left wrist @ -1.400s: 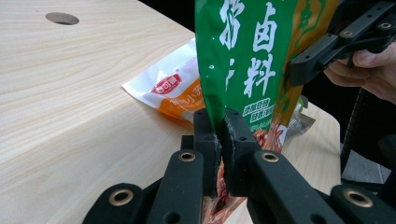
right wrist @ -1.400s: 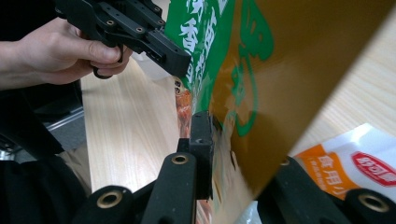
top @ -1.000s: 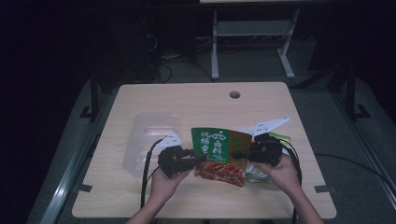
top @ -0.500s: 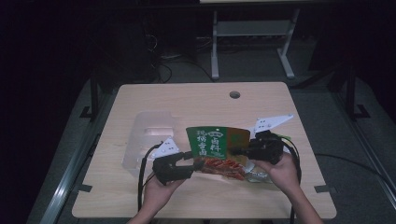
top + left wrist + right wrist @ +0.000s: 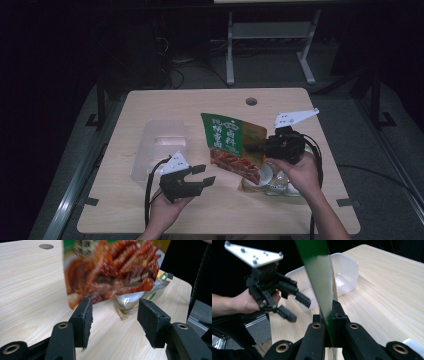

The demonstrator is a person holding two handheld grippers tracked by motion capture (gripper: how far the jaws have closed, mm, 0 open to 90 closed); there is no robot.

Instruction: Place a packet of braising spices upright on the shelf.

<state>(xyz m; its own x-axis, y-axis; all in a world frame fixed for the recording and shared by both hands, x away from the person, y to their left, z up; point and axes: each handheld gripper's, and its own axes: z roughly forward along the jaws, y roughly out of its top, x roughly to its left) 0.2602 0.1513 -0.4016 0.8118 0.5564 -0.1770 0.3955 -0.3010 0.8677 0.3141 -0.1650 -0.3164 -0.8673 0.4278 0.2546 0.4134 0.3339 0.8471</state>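
A green noodle packet [image 5: 231,142] with a red food picture hangs tilted above the table, and my right gripper [image 5: 251,148] is shut on its right edge. In the right gripper view the jaws [image 5: 329,315] pinch the packet's thin green edge [image 5: 318,275]. My left gripper [image 5: 207,173] is to the packet's left, open, with nothing between its pads. Its jaws have just been opening. In the left gripper view the packet [image 5: 110,272] hangs just beyond the open jaws [image 5: 113,320], apart from them.
A clear plastic tub [image 5: 161,145] stands left of the packet, behind my left gripper. Clear sachets [image 5: 270,182] lie on the wooden table [image 5: 150,107] under the packet, near my right hand. A cable hole [image 5: 251,101] is at the far edge.
My left gripper's jaws have opened and come off the packet's lower left edge. My right gripper has lifted the packet, which now stands steeper above the sachets.
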